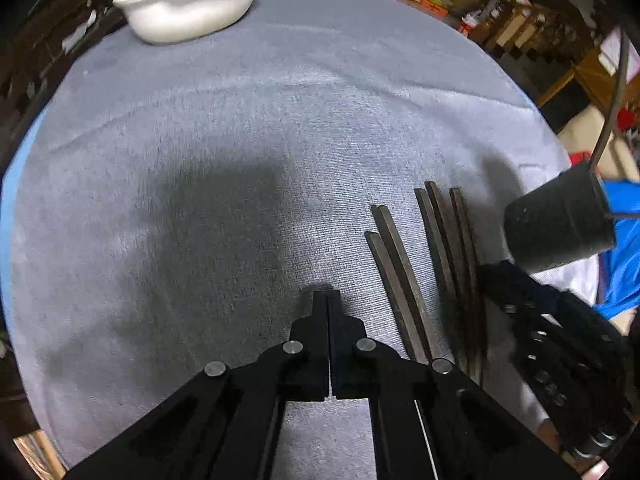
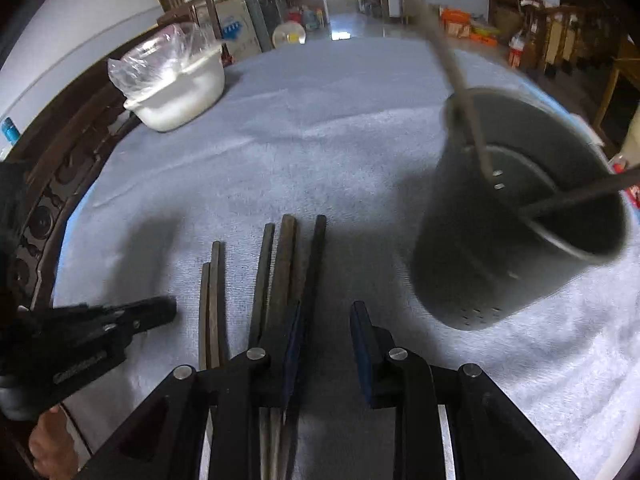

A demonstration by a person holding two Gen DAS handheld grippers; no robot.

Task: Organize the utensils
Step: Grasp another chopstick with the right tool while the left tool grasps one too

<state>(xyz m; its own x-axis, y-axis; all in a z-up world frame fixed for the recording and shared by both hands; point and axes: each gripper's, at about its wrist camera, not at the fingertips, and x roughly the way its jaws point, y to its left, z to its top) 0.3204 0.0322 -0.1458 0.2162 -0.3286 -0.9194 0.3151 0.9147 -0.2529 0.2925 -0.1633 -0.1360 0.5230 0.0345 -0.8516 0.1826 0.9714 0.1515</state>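
The dark, square-sectioned wooden chopsticks [image 2: 280, 276] lie side by side on the grey towel-like cloth [image 2: 320, 128] that covers the table, a pair of two on one side and a group of three just beside them, all pointing roughly the same way. To their right stands the dark grey perforated cylindrical utensil holder [image 2: 516, 216], which already has two sticks leaning in it.

The chopsticks look light, stiff and thin, and their smooth faces would likely slip or roll under a loose pinch. Lying flat on soft pile, they leave little room beneath for a jaw; taking one near its middle or thick end, and singly, seems the safest hold, since the three in the group touch one another.

The right gripper [image 2: 326, 312] hangs over the near part of the group of three with its blue-padded jaws parted and nothing between them. The left gripper [image 1: 328, 300] points down at bare cloth just left of the pair, its jaws clenched together on nothing.

Room is generous: the cloth is bare ahead and to the left, out to a white plastic basin lined with a clear bag [image 2: 180, 88] near the far left edge. The tight spots are the holder close on the right and the two grippers working near each other.
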